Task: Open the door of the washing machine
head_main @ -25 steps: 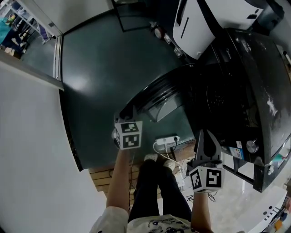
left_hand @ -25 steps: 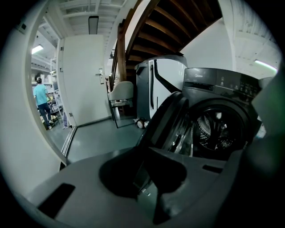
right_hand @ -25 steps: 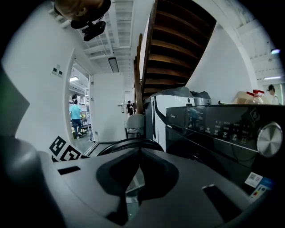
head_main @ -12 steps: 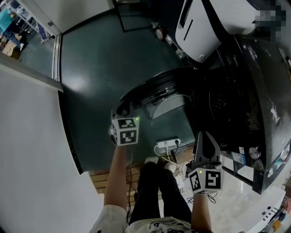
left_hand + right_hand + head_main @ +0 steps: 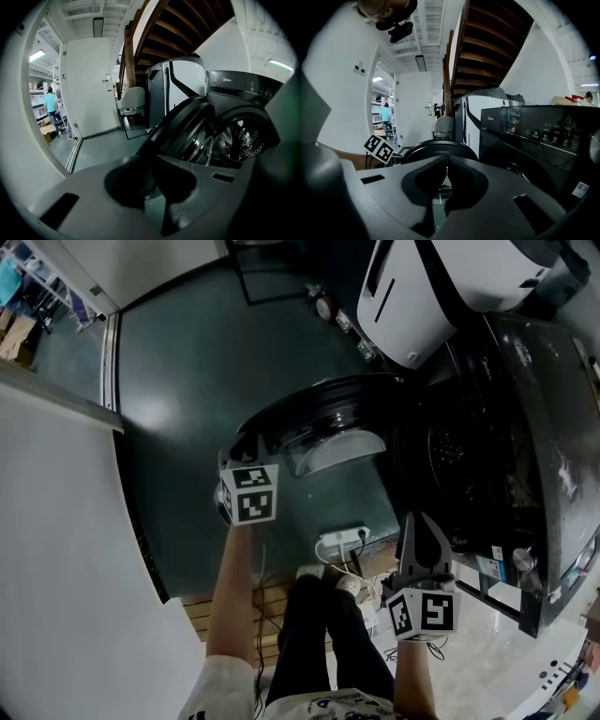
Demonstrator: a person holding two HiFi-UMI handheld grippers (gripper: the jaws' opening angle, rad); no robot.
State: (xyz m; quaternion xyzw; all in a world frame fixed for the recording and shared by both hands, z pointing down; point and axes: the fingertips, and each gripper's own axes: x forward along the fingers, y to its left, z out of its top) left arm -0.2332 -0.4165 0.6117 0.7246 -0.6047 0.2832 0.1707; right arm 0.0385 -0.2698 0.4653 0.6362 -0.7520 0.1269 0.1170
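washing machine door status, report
Left gripper shut on door rim. Right gripper shut, empty. Door well open, drum exposed. Power strip on floor below, apart from door.

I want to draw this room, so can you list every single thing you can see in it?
washing machine: one, black, right side
door: one, black, swung open over the floor
appliance: one, white, behind the washing machine
power strip: one, white, on the floor, lower middle
chair: one, grey, beside the appliance
staircase: one, brown, overhead
far-off person: one, teal top, left background
legs: two, black trousers, bottom middle
left gripper: one, grey, shut on the door's edge
right gripper: one, grey, shut, empty, lower right
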